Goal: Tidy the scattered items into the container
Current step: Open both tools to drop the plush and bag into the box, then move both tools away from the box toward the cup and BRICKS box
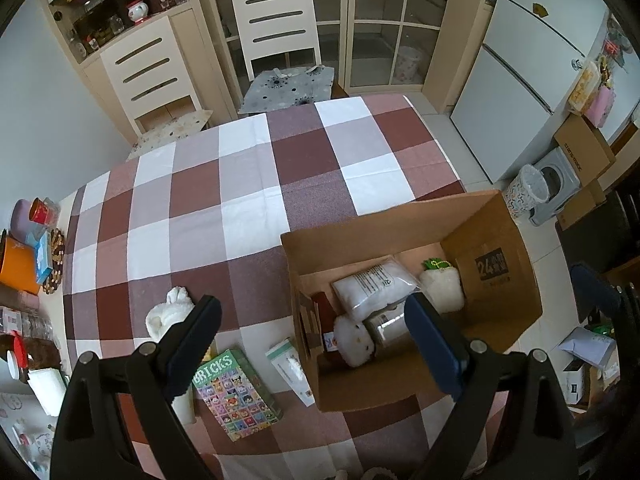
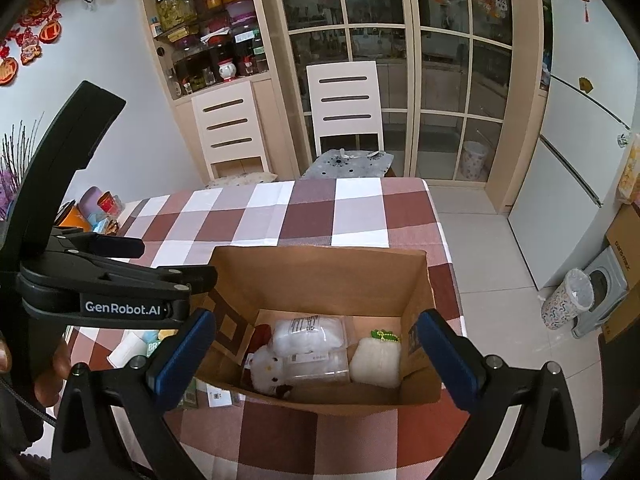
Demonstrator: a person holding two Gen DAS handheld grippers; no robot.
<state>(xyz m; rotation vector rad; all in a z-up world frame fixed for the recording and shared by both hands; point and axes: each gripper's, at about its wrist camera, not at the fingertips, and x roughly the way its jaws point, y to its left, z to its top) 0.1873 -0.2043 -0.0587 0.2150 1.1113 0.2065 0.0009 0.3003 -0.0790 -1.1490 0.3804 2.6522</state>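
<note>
1. The left gripper (image 1: 316, 344) hangs over the checked tabletop (image 1: 240, 184) with its fingers (image 1: 434, 344) spread wide; nothing is between them and they touch nothing.
2. In the left wrist view its left finger sits over the loose items on the cloth, while its right finger overlaps the open box (image 1: 492, 240).
3. The right gripper (image 2: 316, 356) is also spread wide and empty, its fingers (image 2: 182, 354) framing the box (image 2: 320, 276) from above, one to each side of the opening.
4. The box stands on the tabletop near the right edge, flaps up, top open.
5. Already inside it: a clear bag (image 1: 376, 284) of white filling, a white plush (image 1: 354, 338), a clear jar (image 1: 388, 322), a white pouch (image 1: 442, 288) with a green trim, and something dark red at the left wall.
6. Still out on the cloth, left of the box: a "BRICKS" box (image 1: 236, 392), a white-and-green packet (image 1: 290, 372) lying just beside the box wall, a white plush (image 1: 168, 312) and a white cup (image 1: 184, 404) partly hidden by the left finger.
7. The right wrist view shows the left gripper (image 2: 120, 280) from the side, with part of a hand (image 2: 52, 368) below it.
</note>
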